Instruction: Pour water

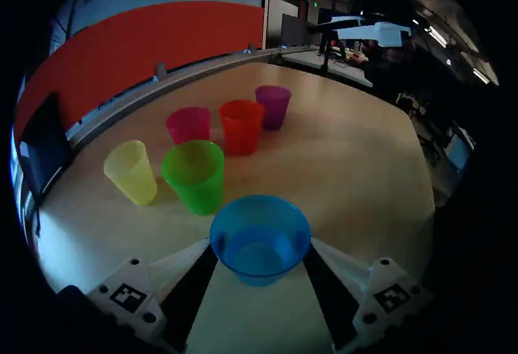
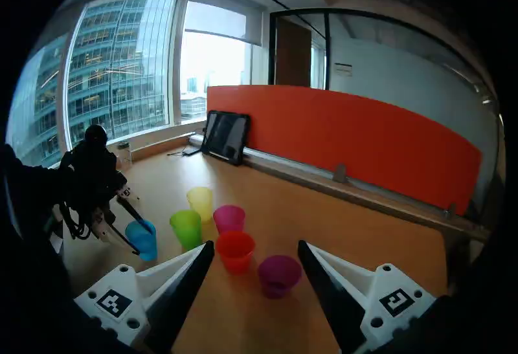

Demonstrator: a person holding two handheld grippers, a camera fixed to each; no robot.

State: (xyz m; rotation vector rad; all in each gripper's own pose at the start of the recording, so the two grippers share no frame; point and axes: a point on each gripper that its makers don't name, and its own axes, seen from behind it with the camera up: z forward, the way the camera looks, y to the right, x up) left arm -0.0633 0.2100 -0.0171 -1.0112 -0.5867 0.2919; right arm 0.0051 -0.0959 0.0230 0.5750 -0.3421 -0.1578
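Your left tongs (image 1: 260, 245) grip the blue cup (image 1: 260, 237) by both sides, upright, near the green cup (image 1: 194, 174) over the desk (image 1: 349, 160). Your right tongs (image 2: 255, 244) stand open, with the orange cup (image 2: 235, 250) and purple cup (image 2: 279, 275) just ahead.

Glossy translucent plastic blue cup (image 1: 260, 241), matt wood table (image 1: 362, 160)

Cup (image 1: 260, 241) before others (image 1: 194, 174), perhaps on table (image 1: 362, 160)
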